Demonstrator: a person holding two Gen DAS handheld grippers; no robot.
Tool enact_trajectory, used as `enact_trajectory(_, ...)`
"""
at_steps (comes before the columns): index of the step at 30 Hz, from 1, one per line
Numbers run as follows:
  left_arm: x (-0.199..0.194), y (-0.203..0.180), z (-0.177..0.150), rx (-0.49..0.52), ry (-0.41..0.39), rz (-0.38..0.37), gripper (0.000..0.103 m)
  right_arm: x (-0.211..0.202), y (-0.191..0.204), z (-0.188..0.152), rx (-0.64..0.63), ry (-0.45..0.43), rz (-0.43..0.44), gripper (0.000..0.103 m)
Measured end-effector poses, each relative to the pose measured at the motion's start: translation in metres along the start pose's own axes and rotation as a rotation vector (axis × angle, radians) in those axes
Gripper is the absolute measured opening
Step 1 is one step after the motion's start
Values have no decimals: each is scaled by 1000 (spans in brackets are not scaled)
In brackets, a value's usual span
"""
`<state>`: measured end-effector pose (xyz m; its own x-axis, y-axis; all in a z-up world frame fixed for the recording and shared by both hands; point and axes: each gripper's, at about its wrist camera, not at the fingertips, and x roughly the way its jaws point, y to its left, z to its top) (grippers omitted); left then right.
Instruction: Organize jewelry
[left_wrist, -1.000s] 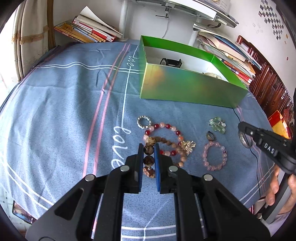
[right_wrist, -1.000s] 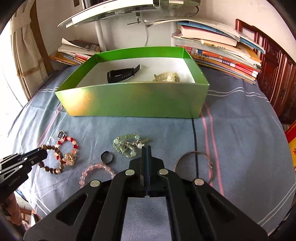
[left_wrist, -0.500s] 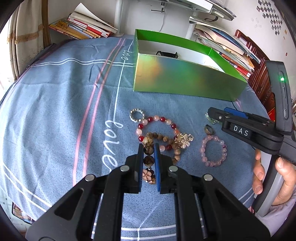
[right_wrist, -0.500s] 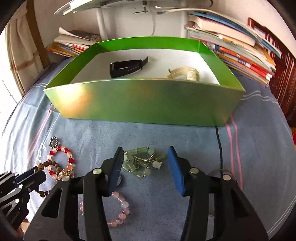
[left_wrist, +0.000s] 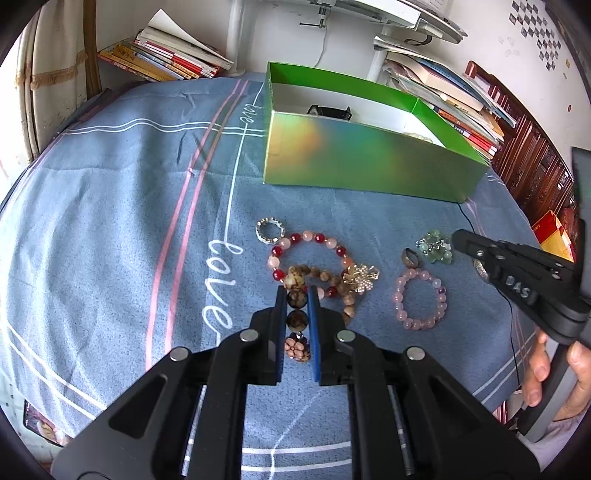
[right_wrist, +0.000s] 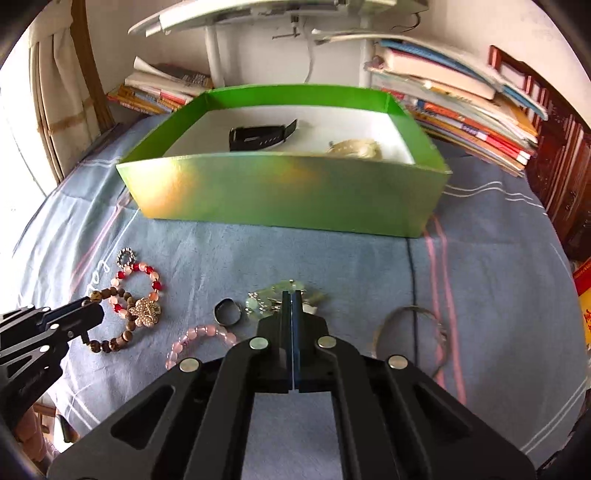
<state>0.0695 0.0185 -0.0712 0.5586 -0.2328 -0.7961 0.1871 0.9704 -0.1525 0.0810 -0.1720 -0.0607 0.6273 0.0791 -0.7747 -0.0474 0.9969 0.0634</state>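
- Left gripper (left_wrist: 297, 295) nearly closed, blue pads clamped on the brown wooden-bead bracelet (left_wrist: 297, 320) — dark beads and a flower-carved bead sit in the narrow gap between the pads.
- Rest of that bracelet trails forward on the blue tablecloth (left_wrist: 110, 221), overlapping the red-and-pink bead bracelet (left_wrist: 306, 254) and touching a gold flower charm (left_wrist: 360, 277).
- Right gripper (right_wrist: 291, 295) jaws fully together, tips at the pale green bead cluster (right_wrist: 266, 301); cannot tell whether any of it is pinched — the pads look flush, with no visible gap.
- Left wrist view: right gripper's tip sits just beside the green cluster, a person's hand (left_wrist: 554, 373) on its handle.
- Loose on the cloth: small silver beaded ring (left_wrist: 270, 230) at the top-left of the red-and-pink bracelet; dark metal ring (right_wrist: 228, 312) between the green cluster and the pink bead bracelet (left_wrist: 421, 299); thin silver bangle (right_wrist: 410, 332) to the right of the right gripper, a thin black cable (right_wrist: 412, 280) crossing it.
- Green box (right_wrist: 288, 192) is open, behind all the jewelry; inside on the white floor — black watch (right_wrist: 260, 134) and a cream-coloured bracelet (right_wrist: 352, 147), apart from each other.
- Book stacks (right_wrist: 461, 110) behind the box on either side.
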Motion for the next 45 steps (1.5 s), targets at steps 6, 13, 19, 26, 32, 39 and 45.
enact_trajectory(6,-5,-4,-1,10,-9,-3,11,-11,-9,-2,21,-24,-15,1)
enact_trajectory(13,-9,-5,-1,13,-15,1,11,-9,-12,-11,36,-7,-4,1)
enact_trajectory(19,-10,-6,-1,14,-16,0,11,-12,-12,-11,39,-13,1,1)
enact_trajectory(26,-20,-6,2,13,-36,0,11,-12,-12,-12,37,-8,7,1)
enact_trajectory(32,-26,-8,4,21,-50,-5,11,-13,-10,-13,33,-8,13,1)
enact_trajectory(39,-26,-9,4,25,-52,-8,11,-11,-8,-13,26,-1,18,1)
enact_trajectory(45,-26,-9,4,25,-52,-7,11,-9,-8,-15,25,6,23,1)
